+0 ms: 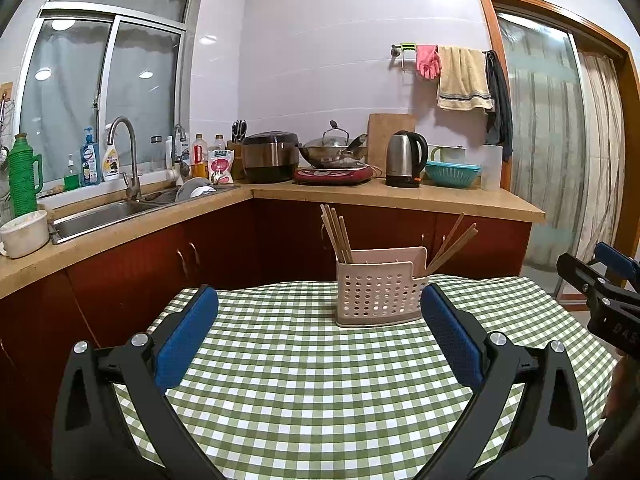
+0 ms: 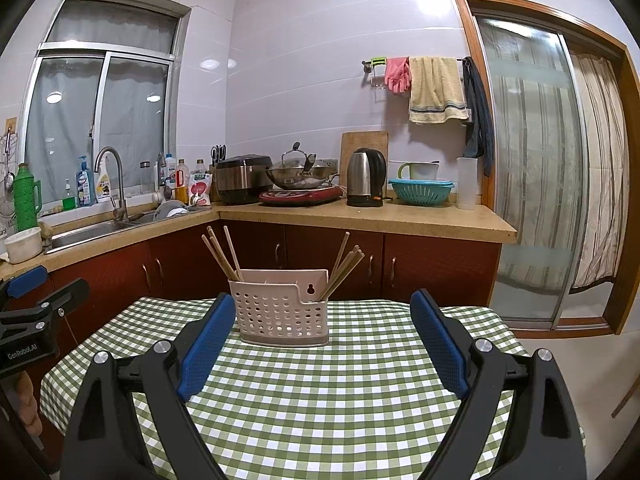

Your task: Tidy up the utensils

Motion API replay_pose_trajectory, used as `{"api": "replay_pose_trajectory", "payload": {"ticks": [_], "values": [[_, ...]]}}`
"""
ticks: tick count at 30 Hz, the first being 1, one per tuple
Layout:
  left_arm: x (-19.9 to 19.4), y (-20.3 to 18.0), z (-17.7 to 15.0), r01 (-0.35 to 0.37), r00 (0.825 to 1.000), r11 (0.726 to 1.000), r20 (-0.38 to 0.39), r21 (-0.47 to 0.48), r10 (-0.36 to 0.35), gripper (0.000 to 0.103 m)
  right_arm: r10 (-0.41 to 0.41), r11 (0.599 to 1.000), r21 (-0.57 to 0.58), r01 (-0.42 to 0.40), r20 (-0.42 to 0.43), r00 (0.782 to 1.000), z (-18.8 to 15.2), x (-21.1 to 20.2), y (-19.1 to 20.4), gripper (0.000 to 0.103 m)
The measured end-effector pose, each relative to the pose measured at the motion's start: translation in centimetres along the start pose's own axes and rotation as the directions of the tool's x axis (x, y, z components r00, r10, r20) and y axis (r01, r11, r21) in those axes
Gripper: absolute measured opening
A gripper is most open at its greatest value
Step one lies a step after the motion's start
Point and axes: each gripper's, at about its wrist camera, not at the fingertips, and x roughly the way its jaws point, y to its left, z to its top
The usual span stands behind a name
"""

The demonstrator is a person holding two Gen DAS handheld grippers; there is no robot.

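A pale pink perforated utensil holder [image 1: 376, 292] [image 2: 282, 312] stands upright on the table with the green checked cloth [image 1: 304, 380] [image 2: 332, 392]. Wooden chopsticks lean out of it in two bunches, one at its left end [image 1: 336, 232] [image 2: 224, 254] and one at its right end [image 1: 454, 242] [image 2: 344, 268]. My left gripper [image 1: 320, 308] hovers over the cloth in front of the holder, open, nothing between its blue pads. My right gripper [image 2: 322, 314] is likewise open and empty, the holder just beyond its left finger. Each gripper shows at the edge of the other's view.
Behind the table runs an L-shaped counter [image 2: 360, 218] with red cabinets, a sink [image 1: 104, 216], a rice cooker [image 1: 270, 156], a wok on a hob [image 1: 332, 156], a kettle [image 1: 404, 158] and a teal colander [image 2: 420, 192]. A sliding glass door [image 2: 532, 184] is at the right.
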Motion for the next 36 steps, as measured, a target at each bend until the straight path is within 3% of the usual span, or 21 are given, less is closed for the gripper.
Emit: {"api": "replay_pose_trajectory", "payload": {"ticks": [22,36], "values": [[0.18,-0.06,0.19,0.008,1.000,1.000,0.001,-0.007,-0.008,0.099,0.000,1.000,0.000,0.000,-0.002,1.000,0.09,-0.10,0.01,0.086],[0.38,0.18,0.15,-0.037,0.999,0.999,0.034,-0.017,0.038,0.099,0.002,1.000,0.001,-0.002,-0.019,1.000,-0.55,0.59,0.33,0.086]]}}
